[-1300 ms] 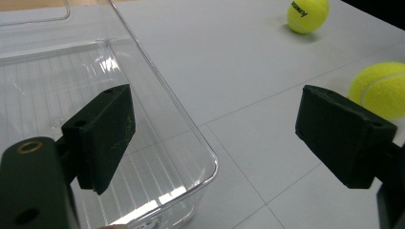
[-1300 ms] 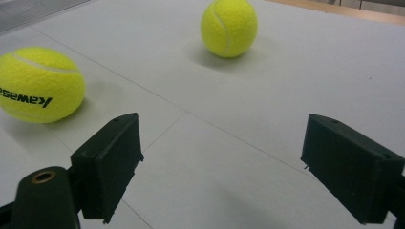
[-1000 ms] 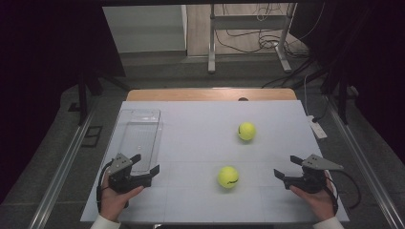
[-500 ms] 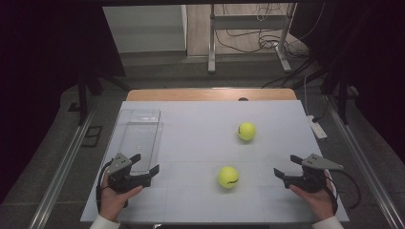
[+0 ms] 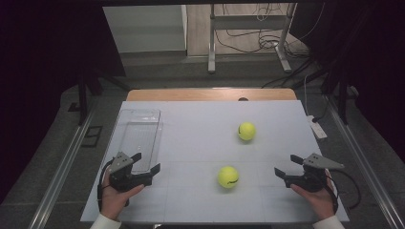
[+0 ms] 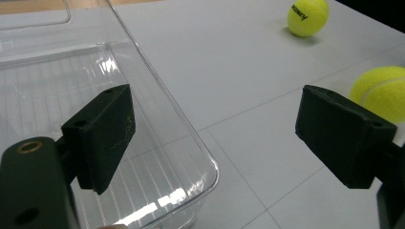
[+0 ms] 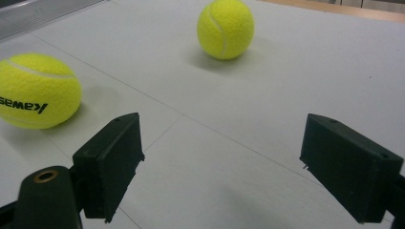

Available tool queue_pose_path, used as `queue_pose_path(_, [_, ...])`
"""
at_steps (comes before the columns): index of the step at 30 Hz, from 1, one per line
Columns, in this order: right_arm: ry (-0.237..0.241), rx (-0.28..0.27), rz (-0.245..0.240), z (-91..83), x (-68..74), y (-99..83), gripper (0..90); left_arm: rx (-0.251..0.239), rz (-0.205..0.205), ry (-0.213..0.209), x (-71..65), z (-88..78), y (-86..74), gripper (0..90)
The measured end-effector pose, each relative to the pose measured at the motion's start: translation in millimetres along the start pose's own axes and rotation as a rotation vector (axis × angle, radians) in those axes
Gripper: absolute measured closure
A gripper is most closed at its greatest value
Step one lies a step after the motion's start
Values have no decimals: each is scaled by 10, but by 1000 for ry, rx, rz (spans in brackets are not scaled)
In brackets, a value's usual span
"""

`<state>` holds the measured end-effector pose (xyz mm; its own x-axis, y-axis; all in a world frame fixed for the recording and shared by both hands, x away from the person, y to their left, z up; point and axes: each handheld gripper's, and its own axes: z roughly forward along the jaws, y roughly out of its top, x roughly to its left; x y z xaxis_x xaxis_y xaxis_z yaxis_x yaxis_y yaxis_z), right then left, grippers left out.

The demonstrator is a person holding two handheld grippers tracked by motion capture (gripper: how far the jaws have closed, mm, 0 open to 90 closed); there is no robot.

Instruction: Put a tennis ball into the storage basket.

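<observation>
Two yellow tennis balls lie on the white table: the near ball (image 5: 228,176) (image 6: 382,93) (image 7: 38,90) in the front middle, the far ball (image 5: 247,130) (image 6: 307,16) (image 7: 225,28) further back and right. A clear plastic bin (image 5: 139,134) (image 6: 62,95) stands at the left. My left gripper (image 5: 145,164) (image 6: 215,136) rests open at the bin's near end, one jaw over the bin's corner, nothing between the jaws. My right gripper (image 5: 286,166) (image 7: 224,167) is open at the front right, pointing toward the near ball and well apart from it.
The white table top (image 5: 200,129) ends in a wooden strip (image 5: 210,94) at the back. A white power strip (image 5: 316,128) lies off the right edge. Metal stand legs and cables (image 5: 248,43) sit on the floor beyond. Dark surroundings flank both sides.
</observation>
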<state>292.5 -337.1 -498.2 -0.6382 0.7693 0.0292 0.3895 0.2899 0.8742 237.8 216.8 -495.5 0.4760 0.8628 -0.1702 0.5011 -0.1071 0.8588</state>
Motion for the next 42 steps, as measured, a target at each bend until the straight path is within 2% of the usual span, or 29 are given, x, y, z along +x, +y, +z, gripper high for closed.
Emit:
queue_pose_path(10, [2, 4, -11, 2, 41, 19, 146, 4, -8, -3, -9, -5, 5, 145])
queue_pose_path(14, [5, 5, -11, 3, 64, 22, 146, 13, -12, -6, -52, 5, 43, 145])
queue_pose_path(21, [3, 0, -13, -29, 58, 11, 145, 1, -21, -11, -102, -9, 137, 147])
queue_pose_path(26, [0, -7, -4, -74, 46, 1, 145, 1, -8, -44, -170, 11, 224, 149])
queue_pose_path(33, [0, 10, -19, -68, 64, -20, 144, 13, 12, -63, -218, 71, 274, 148])
queue_pose_path(42, [-2, 10, -23, -104, 71, -35, 144, 25, 13, -85, -244, 139, 308, 146])
